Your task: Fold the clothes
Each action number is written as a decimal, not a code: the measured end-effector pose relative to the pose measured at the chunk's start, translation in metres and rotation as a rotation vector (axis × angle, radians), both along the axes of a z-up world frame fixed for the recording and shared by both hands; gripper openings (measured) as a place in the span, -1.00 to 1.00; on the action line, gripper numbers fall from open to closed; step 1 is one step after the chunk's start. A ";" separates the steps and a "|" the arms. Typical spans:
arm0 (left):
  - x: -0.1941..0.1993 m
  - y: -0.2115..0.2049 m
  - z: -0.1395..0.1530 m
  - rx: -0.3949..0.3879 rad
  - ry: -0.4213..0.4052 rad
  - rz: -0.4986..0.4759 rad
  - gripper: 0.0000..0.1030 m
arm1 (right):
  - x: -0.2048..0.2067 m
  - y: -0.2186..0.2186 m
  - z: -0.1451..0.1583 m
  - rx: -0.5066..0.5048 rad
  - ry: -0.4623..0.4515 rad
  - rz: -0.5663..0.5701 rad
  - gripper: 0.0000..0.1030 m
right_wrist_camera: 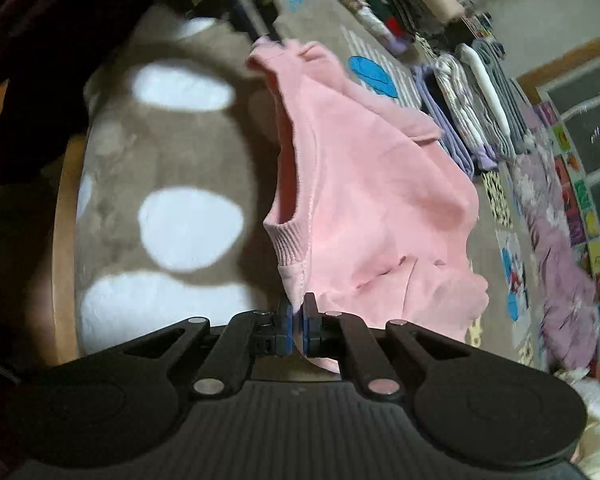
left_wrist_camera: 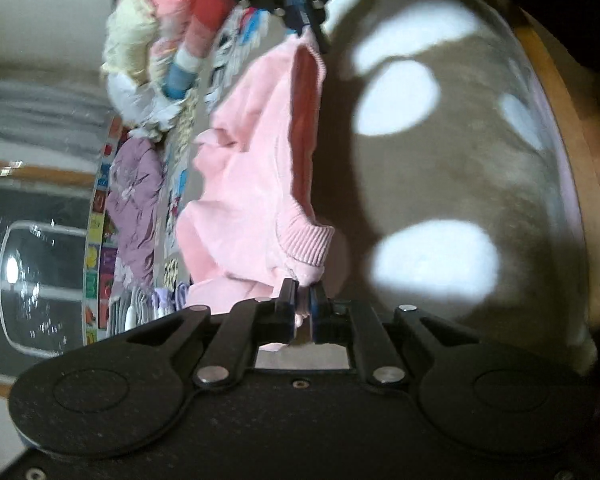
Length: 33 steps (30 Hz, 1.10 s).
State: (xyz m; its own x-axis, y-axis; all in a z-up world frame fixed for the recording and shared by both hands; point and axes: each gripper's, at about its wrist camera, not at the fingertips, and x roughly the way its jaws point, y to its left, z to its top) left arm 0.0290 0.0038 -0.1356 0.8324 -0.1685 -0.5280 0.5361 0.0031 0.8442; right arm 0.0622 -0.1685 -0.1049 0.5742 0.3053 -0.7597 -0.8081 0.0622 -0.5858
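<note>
Nearest the lens in the left wrist view, the left gripper (left_wrist_camera: 304,292) has its jaws clamped together on one corner of the pink garment (left_wrist_camera: 256,176), beside a ribbed cuff or hem band. In the right wrist view the right gripper (right_wrist_camera: 298,304) is likewise pinched tight on another corner of the same pink garment (right_wrist_camera: 372,200), next to its ribbed band. The garment hangs stretched between the two grippers, each of which shows at the far end of the other's view, above a brown rug with white spots (left_wrist_camera: 440,184). Beyond it, on the printed play mat (right_wrist_camera: 508,256), lie a crumpled purple garment (right_wrist_camera: 560,264), a row of folded clothes (right_wrist_camera: 472,112) farther off, and, in the left wrist view, a heap of unfolded clothes (left_wrist_camera: 168,40).
</note>
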 end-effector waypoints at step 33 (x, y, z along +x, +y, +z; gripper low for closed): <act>0.032 -0.059 -0.016 -0.483 0.251 0.479 -0.46 | -0.004 0.043 -0.027 0.292 0.132 -0.256 -0.60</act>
State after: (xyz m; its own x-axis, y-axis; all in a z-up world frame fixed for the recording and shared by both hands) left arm 0.0605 -0.0555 -0.1515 0.7369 -0.0785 -0.6715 0.5596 0.6280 0.5408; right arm 0.0581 -0.1255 -0.1321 0.5629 0.3793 -0.7344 -0.8121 0.4191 -0.4060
